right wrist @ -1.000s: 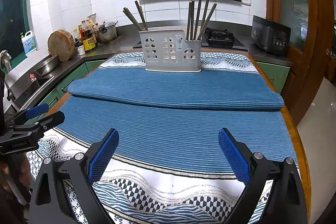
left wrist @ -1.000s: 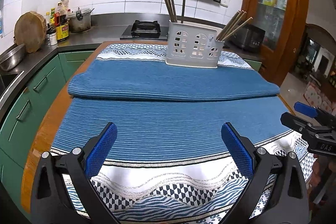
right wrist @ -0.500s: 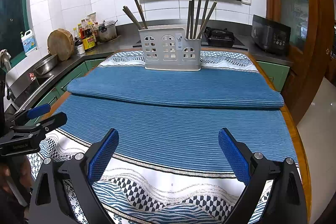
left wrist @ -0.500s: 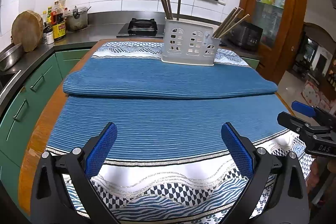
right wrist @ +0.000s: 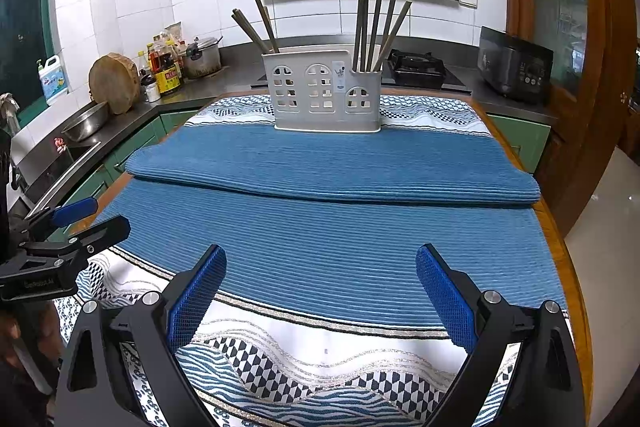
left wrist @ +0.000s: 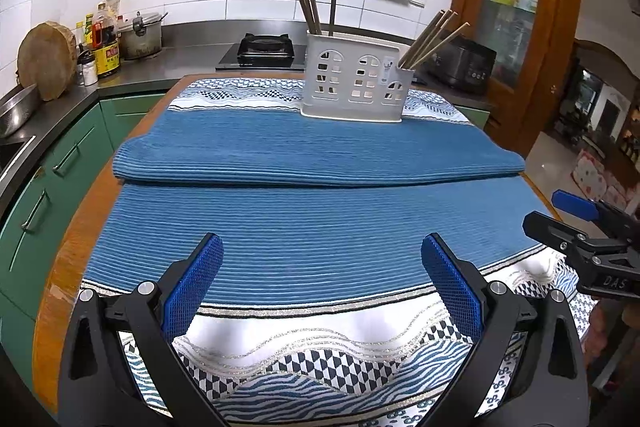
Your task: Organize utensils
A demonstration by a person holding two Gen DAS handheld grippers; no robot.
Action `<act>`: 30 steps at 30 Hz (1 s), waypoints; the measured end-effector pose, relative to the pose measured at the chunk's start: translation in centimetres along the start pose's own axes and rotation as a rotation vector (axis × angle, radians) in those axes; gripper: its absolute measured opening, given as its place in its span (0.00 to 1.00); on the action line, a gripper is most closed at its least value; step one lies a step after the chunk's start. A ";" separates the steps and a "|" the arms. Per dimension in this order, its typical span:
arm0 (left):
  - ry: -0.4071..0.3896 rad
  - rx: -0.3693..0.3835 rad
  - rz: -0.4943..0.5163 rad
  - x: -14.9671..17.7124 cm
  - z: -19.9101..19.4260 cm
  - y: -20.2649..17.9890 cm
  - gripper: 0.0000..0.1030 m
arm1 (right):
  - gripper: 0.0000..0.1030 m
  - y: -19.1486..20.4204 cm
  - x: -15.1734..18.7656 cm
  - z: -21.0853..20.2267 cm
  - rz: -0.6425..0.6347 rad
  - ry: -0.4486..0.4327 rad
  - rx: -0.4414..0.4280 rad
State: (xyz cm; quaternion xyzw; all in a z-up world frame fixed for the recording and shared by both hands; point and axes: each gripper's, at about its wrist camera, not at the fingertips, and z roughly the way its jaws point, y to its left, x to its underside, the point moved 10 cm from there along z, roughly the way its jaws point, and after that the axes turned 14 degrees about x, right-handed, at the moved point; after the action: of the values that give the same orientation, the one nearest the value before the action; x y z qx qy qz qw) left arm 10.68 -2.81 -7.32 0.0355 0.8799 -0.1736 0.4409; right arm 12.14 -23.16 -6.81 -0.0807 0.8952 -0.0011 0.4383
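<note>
Left gripper [left wrist: 322, 287] spread wide and empty over the blue cloth [left wrist: 312, 227], right gripper [right wrist: 320, 293] likewise wide and empty, white utensil caddy [right wrist: 326, 93] at twelve o'clock on the table's far end, chopsticks [right wrist: 378, 31] upright in two compartments, perhaps eight in all

Both wrist views face forward, low over table [left wrist: 60, 267] (shared holder [right wrist: 326, 95])

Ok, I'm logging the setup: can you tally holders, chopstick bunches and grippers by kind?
White holder: 1
Chopstick bunches in it: 2 (left bunch, right bunch)
Open grippers: 2 (left gripper, right gripper)
Total: 5
</note>
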 end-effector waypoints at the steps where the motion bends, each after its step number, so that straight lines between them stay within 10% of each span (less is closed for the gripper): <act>1: 0.000 0.001 -0.001 0.0 0.0 0.0 0.95 | 0.90 0.0 0.0 0.0 0.000 0.000 0.001; 30: -0.005 0.002 0.022 -0.3 0.0 -0.4 0.95 | 0.90 -0.6 -0.4 -0.1 0.001 -0.005 0.002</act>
State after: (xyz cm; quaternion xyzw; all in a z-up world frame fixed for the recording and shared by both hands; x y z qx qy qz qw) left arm 10.75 -3.20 -6.94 0.0450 0.8783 -0.1695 0.4449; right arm 12.38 -23.65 -6.34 -0.0796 0.8941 -0.0015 0.4407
